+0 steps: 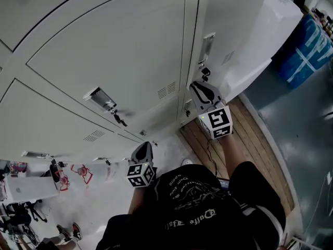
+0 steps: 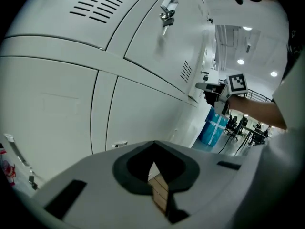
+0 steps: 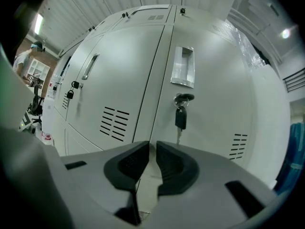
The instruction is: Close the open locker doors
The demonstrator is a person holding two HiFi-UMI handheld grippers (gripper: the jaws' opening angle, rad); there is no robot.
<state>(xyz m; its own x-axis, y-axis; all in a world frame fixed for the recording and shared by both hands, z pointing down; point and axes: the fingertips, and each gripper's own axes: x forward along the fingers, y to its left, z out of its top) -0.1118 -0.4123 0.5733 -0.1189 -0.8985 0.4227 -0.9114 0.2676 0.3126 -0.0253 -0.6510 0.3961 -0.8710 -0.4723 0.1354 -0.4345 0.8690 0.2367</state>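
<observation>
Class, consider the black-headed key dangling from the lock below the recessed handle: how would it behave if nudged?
The key hangs freely from the lock, so it would probably swing rather than resist. It looks small, so likely light. Its thin metal blade might slip from a pinch.

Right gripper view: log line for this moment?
right gripper: jaws narrowly apart, empty | aimed at locker door with key in lock | left gripper: shut, empty

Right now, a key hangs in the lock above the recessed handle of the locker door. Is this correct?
No: the key hangs in the lock below the recessed handle of the locker door, not above it. The right gripper view shows this.
</observation>
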